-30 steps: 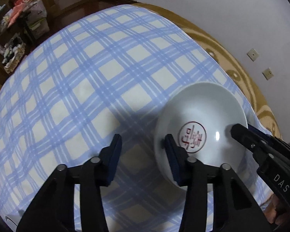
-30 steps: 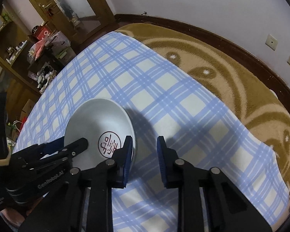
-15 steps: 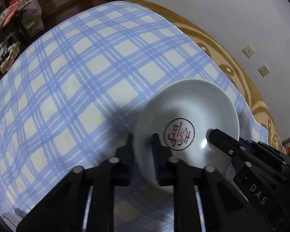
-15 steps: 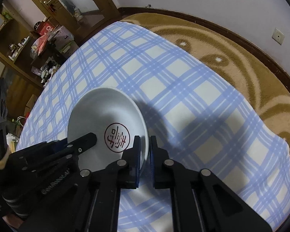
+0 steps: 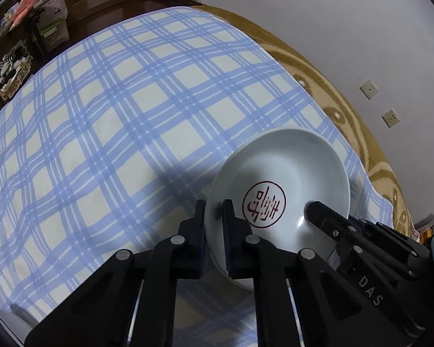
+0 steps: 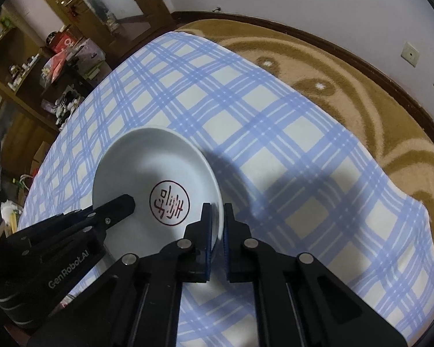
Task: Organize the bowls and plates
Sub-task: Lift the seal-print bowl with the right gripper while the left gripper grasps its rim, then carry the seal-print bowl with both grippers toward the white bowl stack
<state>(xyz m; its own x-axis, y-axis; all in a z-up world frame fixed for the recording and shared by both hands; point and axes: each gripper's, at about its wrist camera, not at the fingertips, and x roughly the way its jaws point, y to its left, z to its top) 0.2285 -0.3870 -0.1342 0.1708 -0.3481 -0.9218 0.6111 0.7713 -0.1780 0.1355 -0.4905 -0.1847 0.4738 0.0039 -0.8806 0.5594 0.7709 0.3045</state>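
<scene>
While I watched through the left wrist view, the left gripper [image 5: 214, 225] was closing on the near left rim of the white bowl [image 5: 286, 173], one pad outside the wall and one inside, with the rim caught between them. That bowl sat above the blue checked cloth [image 5: 130, 121], toward its right half, and carried a round red seal mark [image 5: 264, 204] at its centre (the characters inside were too stylised for me to read). Whether its base touched the cloth I could not tell. Further right, the right gripper [image 6: 216, 225] had clamped down on the opposite rim of the same bowl [image 6: 147, 167], its pads pinching the thin edge from either side. From the right wrist view I saw the left gripper's black finger reaching over the bowl's far wall. Past the cloth's right edge lay a brown patterned carpet [image 6: 347, 66], running up to a pale wall with two socket plates [image 6: 410, 54].
</scene>
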